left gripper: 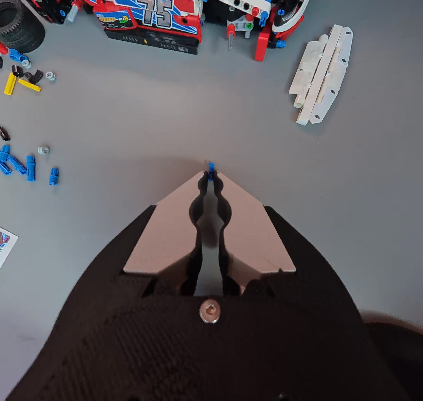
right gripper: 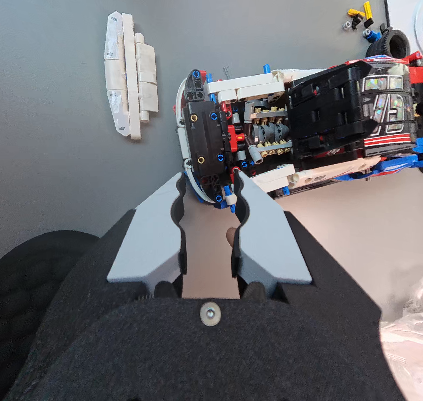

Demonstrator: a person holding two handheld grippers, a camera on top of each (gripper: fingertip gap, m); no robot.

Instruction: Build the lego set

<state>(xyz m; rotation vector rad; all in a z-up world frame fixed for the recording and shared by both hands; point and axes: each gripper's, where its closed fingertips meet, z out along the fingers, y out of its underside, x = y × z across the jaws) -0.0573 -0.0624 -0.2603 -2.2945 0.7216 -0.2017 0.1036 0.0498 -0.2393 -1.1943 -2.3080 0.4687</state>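
**Layout on the table**

In the left wrist view, the car model (left gripper: 146, 12) lies along the far edge of the table (left gripper: 183, 120). A tyre (left gripper: 18, 24) sits at its far-left end, with loose pins (left gripper: 27, 166) and axles (left gripper: 20, 83) scattered down the left side. The panel assembly (left gripper: 320, 76) lies to the right, apart from the car. A pin (left gripper: 211, 171) sits at the left gripper's (left gripper: 210, 175) tips, nearer than the car. In the right wrist view, the right gripper (right gripper: 209, 179) straddles the car's near end.

1. The table (left gripper: 229, 115) is plain grey.
2. The car (left gripper: 148, 12) is white, red and black with blue stripes.
3. The tyre (left gripper: 18, 26) is black.
4. The panel (left gripper: 320, 76) is white.
5. The loose pins (left gripper: 29, 168) are blue; the sticks (left gripper: 10, 83) are yellow.
6. The left gripper (left gripper: 211, 172) has black and pale parts; its pin (left gripper: 211, 168) is blue.
7. The right gripper (right gripper: 209, 179) is grey and black.
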